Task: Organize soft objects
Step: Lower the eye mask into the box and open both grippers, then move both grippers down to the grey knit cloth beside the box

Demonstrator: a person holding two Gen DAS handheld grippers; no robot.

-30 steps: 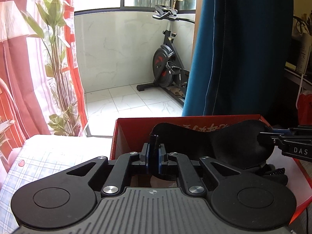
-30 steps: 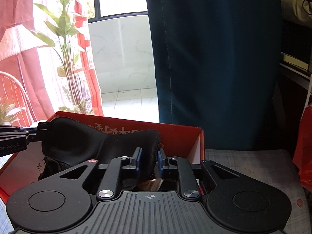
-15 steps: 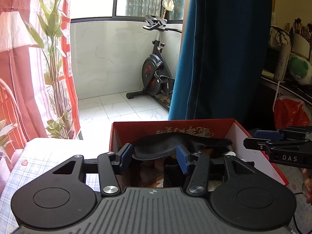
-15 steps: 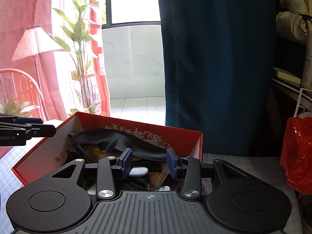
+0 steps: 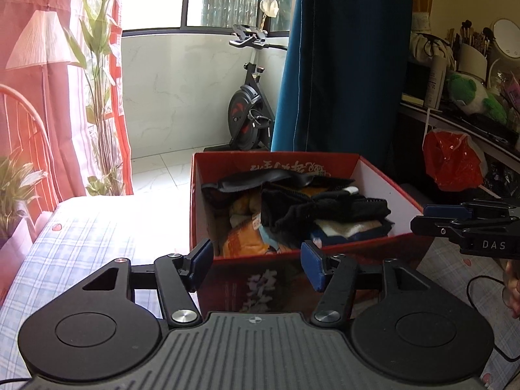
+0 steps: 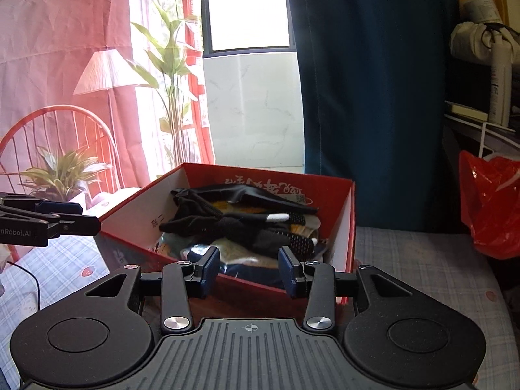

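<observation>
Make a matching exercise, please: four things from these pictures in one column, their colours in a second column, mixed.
Things:
1. box
2. curtain
3. plush toy
4. eye mask

Colours:
a. black
b. red
c. green
d. blue

Pairs: 1-b, 2-d, 3-c, 4-a

Surface (image 5: 81, 237) has a pale blue checked cloth. Red box (image 5: 373, 175) sits on it, centre-far. Red bag (image 6: 490, 208) far right.
</observation>
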